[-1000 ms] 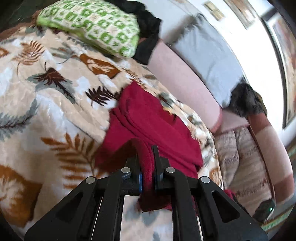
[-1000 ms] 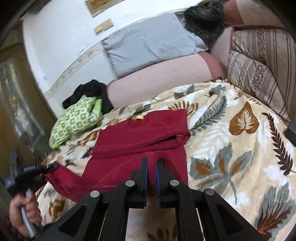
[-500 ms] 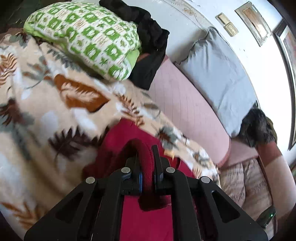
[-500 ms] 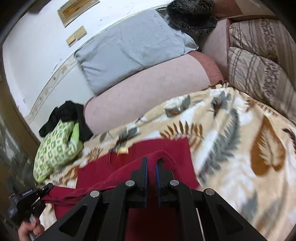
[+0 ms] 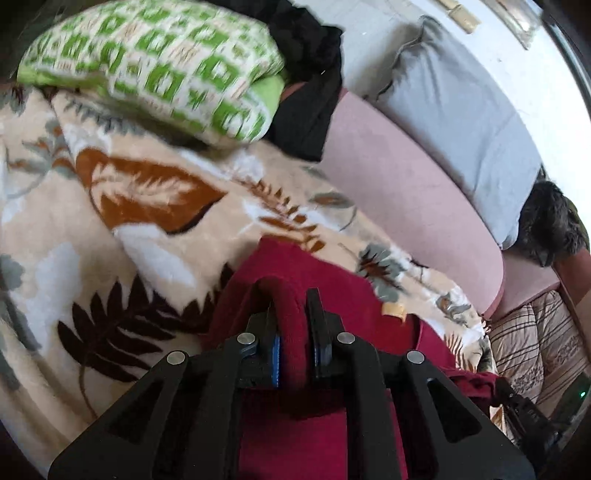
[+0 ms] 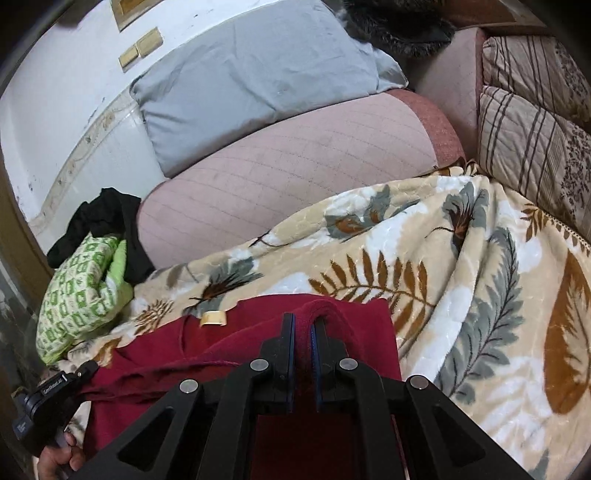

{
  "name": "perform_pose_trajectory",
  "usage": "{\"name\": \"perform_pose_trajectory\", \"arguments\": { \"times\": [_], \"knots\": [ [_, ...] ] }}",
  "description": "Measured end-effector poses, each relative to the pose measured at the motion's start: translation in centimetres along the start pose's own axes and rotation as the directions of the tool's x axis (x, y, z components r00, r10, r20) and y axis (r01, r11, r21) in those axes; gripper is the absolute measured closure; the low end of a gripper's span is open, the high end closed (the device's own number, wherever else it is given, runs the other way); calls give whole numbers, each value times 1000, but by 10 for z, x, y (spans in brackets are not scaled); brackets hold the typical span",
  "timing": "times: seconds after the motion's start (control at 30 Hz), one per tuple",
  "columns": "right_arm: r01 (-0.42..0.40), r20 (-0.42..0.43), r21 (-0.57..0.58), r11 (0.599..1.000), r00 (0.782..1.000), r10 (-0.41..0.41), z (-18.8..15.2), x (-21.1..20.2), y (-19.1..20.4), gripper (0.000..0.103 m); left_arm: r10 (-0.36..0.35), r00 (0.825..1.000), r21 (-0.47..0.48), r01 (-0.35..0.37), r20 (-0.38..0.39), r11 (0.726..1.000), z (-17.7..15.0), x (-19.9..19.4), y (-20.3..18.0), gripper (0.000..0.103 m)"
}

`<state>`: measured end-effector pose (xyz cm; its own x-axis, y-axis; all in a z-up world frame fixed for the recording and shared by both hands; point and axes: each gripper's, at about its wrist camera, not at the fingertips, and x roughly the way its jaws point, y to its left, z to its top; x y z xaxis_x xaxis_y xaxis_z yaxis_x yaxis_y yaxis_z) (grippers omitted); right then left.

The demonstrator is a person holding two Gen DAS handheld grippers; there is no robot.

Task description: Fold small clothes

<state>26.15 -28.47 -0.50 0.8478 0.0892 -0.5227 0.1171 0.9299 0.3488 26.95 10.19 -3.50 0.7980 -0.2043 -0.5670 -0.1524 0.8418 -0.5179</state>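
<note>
A dark red garment (image 5: 343,306) lies on a leaf-patterned blanket (image 5: 147,229), with its beige neck label (image 5: 394,309) at the far edge. My left gripper (image 5: 291,299) has a raised fold of the garment between its jaws; the jaws are opening, and the pads still touch the cloth. In the right wrist view the red garment (image 6: 255,332) and its label (image 6: 213,318) show again. My right gripper (image 6: 303,319) is shut on another fold at the garment's right side. A hand (image 6: 55,458) holds the left gripper's black body (image 6: 51,395) at the lower left.
A green-patterned pillow (image 5: 166,70) and black clothing (image 5: 310,85) lie at the blanket's far left. A pink bolster (image 6: 288,162) and a grey pillow (image 6: 251,74) run along the wall. Striped cushions (image 6: 532,133) and a dark furry item (image 6: 402,26) sit at the right.
Both grippers carried their folds of the red garment forward, over the garment, to its far edge by the label. The left jaws now stand slightly wider.
</note>
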Motion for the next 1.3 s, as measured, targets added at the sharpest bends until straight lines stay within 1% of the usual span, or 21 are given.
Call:
{"name": "perform_pose_trajectory", "arguments": {
  "times": [0.03, 0.07, 0.1, 0.17, 0.2, 0.27, 0.3, 0.37, 0.43, 0.5, 0.57, 0.67, 0.7, 0.77, 0.83, 0.87, 0.93, 1.0, 1.07, 1.2, 1.3],
  "knots": [
    [-5, -3, -1, 1000, 1000, 5, -1, 3, 0, 96, -5, 1000, -8, 4, -18, 1000, -1, 5, 3, 80],
    [-10, -17, -3, 1000, 1000, 10, -3, 7, -1, 94, -17, 998, -14, 16, -52, 1000, -1, 12, 6, 68],
    [-15, -32, -1, 1000, 999, 15, -4, 10, -2, 93, -38, 996, -15, 37, -86, 999, 0, 19, 7, 62],
    [-39, -33, 20, 999, 999, 40, -4, 10, -5, 84, -92, 990, 0, 92, -109, 996, 3, 21, 4, 37],
    [-55, -24, 27, 998, 998, 56, -3, 8, -5, 80, -130, 984, 13, 133, -118, 991, 6, 21, 1, 32],
    [-74, 4, 27, 997, 997, 74, -2, 3, -3, 58, -174, 979, 4, 175, -104, 985, 12, 16, 0, 26],
    [-84, 20, 19, 996, 996, 83, -2, -1, -1, 55, -196, 977, -18, 195, -84, 981, 15, 10, 3, 26],
    [-94, 23, -4, 996, 995, 94, -1, -4, 4, 55, -179, 984, -47, 178, -17, 983, 20, -3, 9, 25],
    [-83, 35, -36, 996, 996, 85, -1, -7, 10, 55, -147, 988, -30, 149, 57, 988, 23, -16, 7, 24],
    [-32, 47, -77, 996, 998, 36, -1, -9, 16, 55, -148, 986, 25, 147, 73, 989, 20, -22, -5, 24],
    [13, 41, -117, 993, 999, -8, -1, -6, 23, 55, -175, 984, 115, 170, 33, 979, 11, -17, -29, 24],
    [-5, 13, -158, 987, 1000, 7, 2, 5, 34, 55, -222, 974, 208, 226, -44, 952, 1, -2, -65, 24],
    [-25, 5, -167, 986, 1000, 26, 4, 8, 38, 55, -219, 973, 241, 230, -75, 943, -2, 5, -75, 23],
    [-65, -23, -202, 977, 998, 62, 9, 19, 47, 55, -161, 979, 290, 190, -122, 938, -5, 23, -83, 23],
    [-90, -76, -204, 975, 994, 76, 10, 36, 46, 55, -70, 983, 262, 114, -170, 958, -13, 47, -70, 23],
    [-91, -117, -181, 979, 991, 70, 9, 48, 39, 55, -52, 980, 230, 97, -193, 968, -13, 55, -61, 24],
    [-74, -206, -117, 990, 977, 49, 2, 73, 22, 55, -86, 976, 187, 124, -200, 975, -12, 58, -49, 24],
    [-85, -299, -71, 994, 952, 60, -6, 97, 5, 55, -72, 975, 213, 117, -209, 970, -12, 59, -53, 24],
    [-114, -281, -68, 991, 955, 90, -6, 98, 2, 55, -56, 978, 249, 107, -203, 963, -17, 61, -57, 24],
    [-114, -287, -80, 990, 954, 87, -7, 101, 3, 54, -72, 976, 237, 121, -206, 964, -16, 61, -51, 24],
    [-151, -291, -59, 987, 948, 127, -6, 98, 3, 44, -96, 973, 222, 143, -210, 964, -15, 60, -47, 23]
  ]
}}
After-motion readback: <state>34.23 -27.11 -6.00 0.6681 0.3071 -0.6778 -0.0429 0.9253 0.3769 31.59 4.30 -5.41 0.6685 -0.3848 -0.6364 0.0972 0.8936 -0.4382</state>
